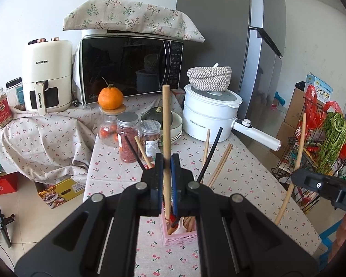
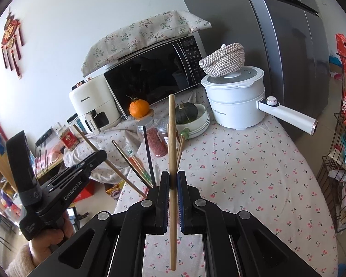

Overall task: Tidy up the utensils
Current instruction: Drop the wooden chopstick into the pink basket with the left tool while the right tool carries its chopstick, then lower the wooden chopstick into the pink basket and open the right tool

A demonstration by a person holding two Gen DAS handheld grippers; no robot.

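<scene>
On the far left of the worktop, over by the wall, sits a cream air fryer, and next along is the black-fronted microwave under a floral cloth. Moving in, an orange perches on a jar lid, with two spice jars just beside it and a dark green squash resting in a stack of plates. And front and centre, the left tool is pressed together on a pale wooden chopstick, held nearly upright, its lower end dipping into the pink holder that stands on the cherry-print cloth right below the tool. More chopsticks, pale and black, fan out of that holder on both sides. Carrying on rightward, a white electric pot with a long handle has a woven basket sitting on its lid, and the grey fridge rises behind. Out at the right edge, the right tool is pinching a second wooden chopstick, also close to vertical, its lower tip hanging free above the cloth. From the right wrist view, the person's hand grips the left tool's handle at lower left. A wire rack with greens stands beyond the worktop.
</scene>
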